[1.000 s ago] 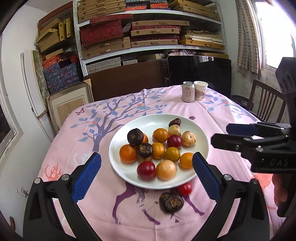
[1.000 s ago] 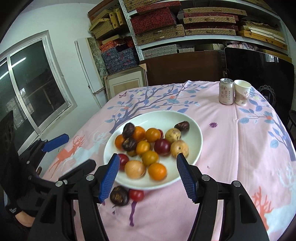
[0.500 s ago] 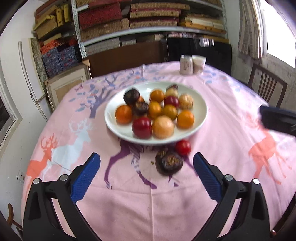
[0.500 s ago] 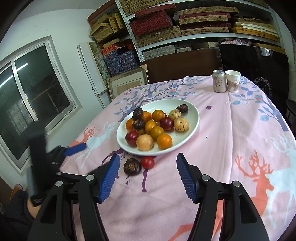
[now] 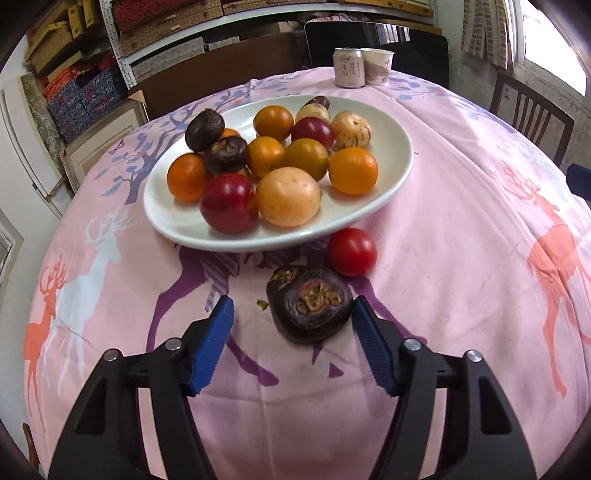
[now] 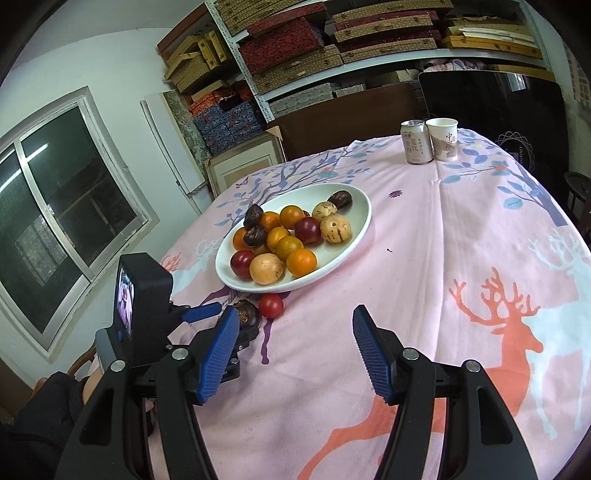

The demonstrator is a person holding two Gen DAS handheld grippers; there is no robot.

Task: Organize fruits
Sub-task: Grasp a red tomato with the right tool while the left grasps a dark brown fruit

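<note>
Your left gripper (image 5: 293, 314) tilts down over the bench (image 5: 461, 206), jaws just narrowed around the dark purple fruit (image 5: 309, 304), left pad clear. A red tomato (image 5: 352, 251) sits beside the plate (image 5: 400, 173). Your right gripper (image 6: 293, 345) hovers half-open, empty, over bare cloth.

Bright daylight, window (image 5: 554, 33) glare, soft shadows, fisheye-bent edges.

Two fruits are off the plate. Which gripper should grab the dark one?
Left. The left gripper already brackets the dark fruit, its jaws just closing in, not yet gripping. The right gripper is open over bare tablecloth, off to the side.
</note>
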